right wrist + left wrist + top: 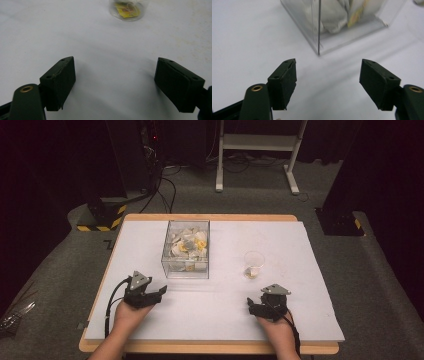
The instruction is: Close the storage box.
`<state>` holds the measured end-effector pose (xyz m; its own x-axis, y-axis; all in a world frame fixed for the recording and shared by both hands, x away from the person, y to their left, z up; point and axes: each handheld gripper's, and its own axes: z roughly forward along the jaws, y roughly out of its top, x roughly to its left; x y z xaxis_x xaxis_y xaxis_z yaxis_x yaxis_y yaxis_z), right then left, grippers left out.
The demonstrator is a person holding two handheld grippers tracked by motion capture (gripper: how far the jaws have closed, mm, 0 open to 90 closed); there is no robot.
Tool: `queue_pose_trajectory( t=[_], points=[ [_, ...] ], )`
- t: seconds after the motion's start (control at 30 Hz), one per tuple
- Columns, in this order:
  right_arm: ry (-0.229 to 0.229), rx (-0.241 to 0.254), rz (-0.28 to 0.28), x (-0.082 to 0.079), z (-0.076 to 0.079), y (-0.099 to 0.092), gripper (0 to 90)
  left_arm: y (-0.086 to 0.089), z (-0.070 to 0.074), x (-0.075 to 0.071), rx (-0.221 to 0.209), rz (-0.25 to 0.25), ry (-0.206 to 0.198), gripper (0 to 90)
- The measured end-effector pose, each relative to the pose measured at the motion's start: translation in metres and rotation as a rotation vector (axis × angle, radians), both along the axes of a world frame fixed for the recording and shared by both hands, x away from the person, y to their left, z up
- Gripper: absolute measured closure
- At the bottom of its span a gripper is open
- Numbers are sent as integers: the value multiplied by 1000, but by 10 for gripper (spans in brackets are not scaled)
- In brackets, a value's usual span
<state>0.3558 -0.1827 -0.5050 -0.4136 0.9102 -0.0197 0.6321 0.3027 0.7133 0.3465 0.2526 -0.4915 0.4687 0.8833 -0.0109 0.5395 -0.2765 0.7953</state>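
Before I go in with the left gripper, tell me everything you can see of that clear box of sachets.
The clear box is a square, straight-walled bin of what looks like transparent acrylic, with no lid visible. It stands upright on the white table sheet, left of centre and toward the far edge. It is piled about half full of crumpled white sachets, some with yellow print. Its near corner faces the left gripper, whose jaws are open and empty, clear of it.

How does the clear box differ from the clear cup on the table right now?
The clear box is square-walled and larger; the clear cup is round and smaller. The box is heaped with white and yellow packets; the cup holds one yellow-tagged item at its bottom. The box faces the left claw, the cup the right claw. Both are transparent.
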Motion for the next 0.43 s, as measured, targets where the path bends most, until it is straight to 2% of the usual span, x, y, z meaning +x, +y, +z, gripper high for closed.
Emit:
queue_pose_trajectory(
  t=[0.1, 0.2, 0.23, 0.33, 0.43],
  points=[
    [1, 1, -1, 0, 0, 0, 172, 8, -7, -11, 38, 4, 18, 256],
    [1, 0, -1, 0, 0, 0, 172, 12, -11, -15, 35, 14, 35, 231],
    [2, 0, 2, 0, 0, 0, 171, 16, -14, -15, 21, 21, 46, 215],
    [1, 1, 2, 0, 0, 0, 171, 17, -15, -16, 2, 18, 38, 204],
    [2, 2, 1, 0, 0, 0, 171, 14, -16, -15, 27, 12, 59, 162]
  ],
)
